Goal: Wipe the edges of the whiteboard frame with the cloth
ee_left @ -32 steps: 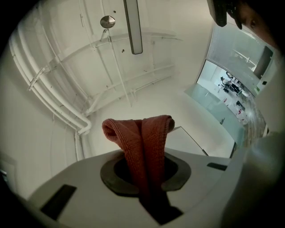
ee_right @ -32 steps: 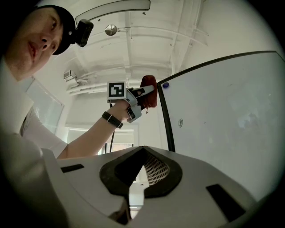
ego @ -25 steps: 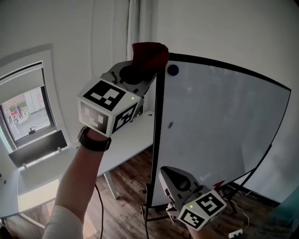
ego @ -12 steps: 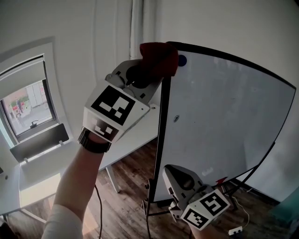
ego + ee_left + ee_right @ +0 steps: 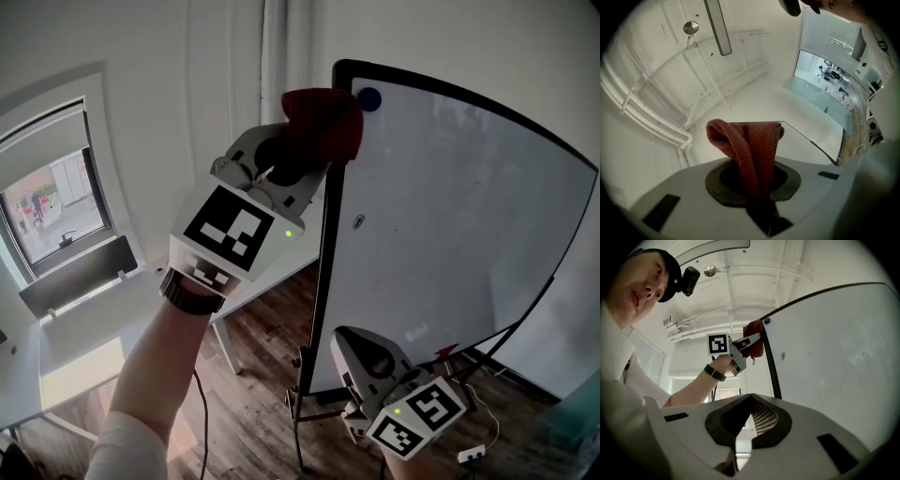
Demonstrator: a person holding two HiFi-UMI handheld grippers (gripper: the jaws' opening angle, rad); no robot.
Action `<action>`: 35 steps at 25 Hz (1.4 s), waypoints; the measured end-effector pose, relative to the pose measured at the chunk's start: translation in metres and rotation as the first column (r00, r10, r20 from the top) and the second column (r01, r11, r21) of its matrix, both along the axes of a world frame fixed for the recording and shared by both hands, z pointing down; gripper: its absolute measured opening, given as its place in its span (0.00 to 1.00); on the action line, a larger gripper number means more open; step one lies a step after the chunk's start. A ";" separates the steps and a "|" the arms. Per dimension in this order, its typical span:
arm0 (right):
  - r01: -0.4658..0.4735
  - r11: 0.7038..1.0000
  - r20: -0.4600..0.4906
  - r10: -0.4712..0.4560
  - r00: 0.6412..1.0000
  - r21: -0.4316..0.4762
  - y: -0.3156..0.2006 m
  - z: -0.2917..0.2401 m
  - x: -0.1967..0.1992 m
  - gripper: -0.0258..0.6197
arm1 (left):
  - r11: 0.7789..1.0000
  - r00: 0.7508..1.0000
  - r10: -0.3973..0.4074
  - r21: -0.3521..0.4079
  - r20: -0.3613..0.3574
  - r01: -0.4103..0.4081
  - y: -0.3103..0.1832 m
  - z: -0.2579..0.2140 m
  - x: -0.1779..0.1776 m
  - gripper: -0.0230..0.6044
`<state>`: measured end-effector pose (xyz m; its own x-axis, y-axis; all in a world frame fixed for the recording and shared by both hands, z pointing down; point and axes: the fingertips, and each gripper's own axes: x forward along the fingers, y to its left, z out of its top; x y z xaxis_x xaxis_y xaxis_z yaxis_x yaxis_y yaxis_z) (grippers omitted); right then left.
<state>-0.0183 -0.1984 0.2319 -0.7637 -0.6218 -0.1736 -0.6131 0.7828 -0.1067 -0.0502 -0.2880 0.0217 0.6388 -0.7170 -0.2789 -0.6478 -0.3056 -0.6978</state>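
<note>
High in the head view, my left gripper (image 5: 296,161) is shut on a dark red knitted cloth (image 5: 322,122). The cloth presses against the whiteboard's black frame (image 5: 327,246), on the left edge just below the top left corner. In the left gripper view the cloth (image 5: 752,145) stands up folded out of the closed jaws. A blue magnet (image 5: 369,98) sits on the board beside the cloth. My right gripper (image 5: 349,349) hangs low in front of the board's bottom, shut and empty. The right gripper view shows the whiteboard (image 5: 834,352), the cloth (image 5: 753,341) and the left gripper (image 5: 745,345) far above.
A white table (image 5: 84,328) stands left of the board under a window (image 5: 56,202). The board's stand legs (image 5: 305,412) rest on the wood floor. A white power strip with a cable (image 5: 473,459) lies at the bottom right. A wall runs behind the board.
My left gripper has carried the cloth right onto the top left corner, then slightly down the left edge. The right gripper has barely moved.
</note>
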 end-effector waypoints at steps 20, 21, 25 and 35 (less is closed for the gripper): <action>-0.023 0.999 -0.007 0.023 1.000 -0.046 -0.009 0.023 -0.004 0.04 | 0.999 0.999 0.025 -0.033 -0.034 -0.026 -0.011 0.067 -0.002 0.15; -0.027 0.999 -0.003 0.026 1.000 -0.037 -0.009 0.022 -0.005 0.04 | 0.999 0.999 0.027 -0.032 -0.037 -0.028 -0.010 0.071 -0.002 0.15; -0.044 0.999 0.000 0.044 0.999 0.008 -0.010 0.010 -0.008 0.04 | 0.999 0.998 0.033 -0.018 -0.054 -0.034 -0.008 0.087 -0.003 0.15; -0.077 0.997 0.006 0.077 0.997 0.020 -0.020 0.020 -0.011 0.04 | 0.999 0.995 0.047 0.027 -0.088 -0.045 -0.006 0.113 -0.002 0.15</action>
<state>-0.0289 -0.2184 0.2524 -0.7130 -0.6747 -0.1910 -0.6708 0.7356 -0.0948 -0.0527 -0.2942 0.1344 0.6427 -0.6798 -0.3533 -0.6932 -0.3197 -0.6459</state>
